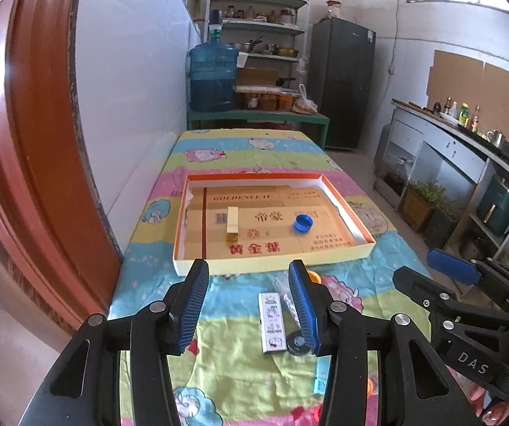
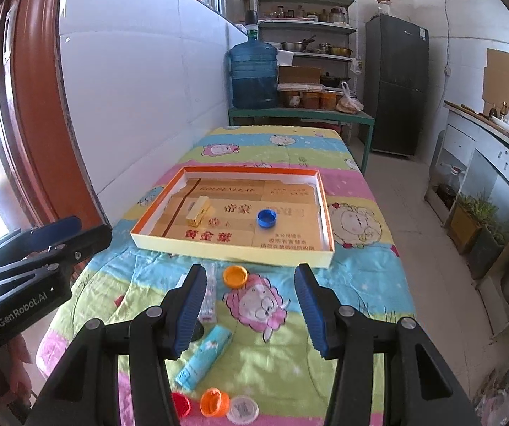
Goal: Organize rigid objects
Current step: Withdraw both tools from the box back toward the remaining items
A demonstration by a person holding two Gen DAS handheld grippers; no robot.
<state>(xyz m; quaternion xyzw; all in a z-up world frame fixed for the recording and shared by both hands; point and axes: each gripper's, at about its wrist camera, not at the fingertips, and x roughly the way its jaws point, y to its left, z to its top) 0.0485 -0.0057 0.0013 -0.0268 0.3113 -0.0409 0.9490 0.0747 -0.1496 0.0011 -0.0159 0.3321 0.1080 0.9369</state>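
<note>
A shallow orange-rimmed tray (image 1: 343,257) (image 2: 254,254) lined with cardboard lies on the cartoon-print cloth. Inside it are a cream-and-gold small box (image 1: 233,223) (image 2: 198,209) and a blue cap (image 1: 303,222) (image 2: 266,219). My left gripper (image 1: 248,269) hovers open before the tray, above a white pack (image 1: 272,321), a black disc (image 1: 297,342) and a clear packet (image 1: 284,291). My right gripper (image 2: 250,271) is open too, with nothing between its fingers. Below it lie an orange cap (image 2: 235,276), a light blue box (image 2: 204,358), and red (image 2: 180,404), orange (image 2: 214,403) and white (image 2: 242,408) caps.
A white wall and a red door frame (image 1: 23,142) run along the table's left side. Behind the table stand a water jug (image 1: 213,78), shelves and a dark fridge (image 1: 343,81). A counter (image 1: 467,149) and potted plants line the right of the aisle.
</note>
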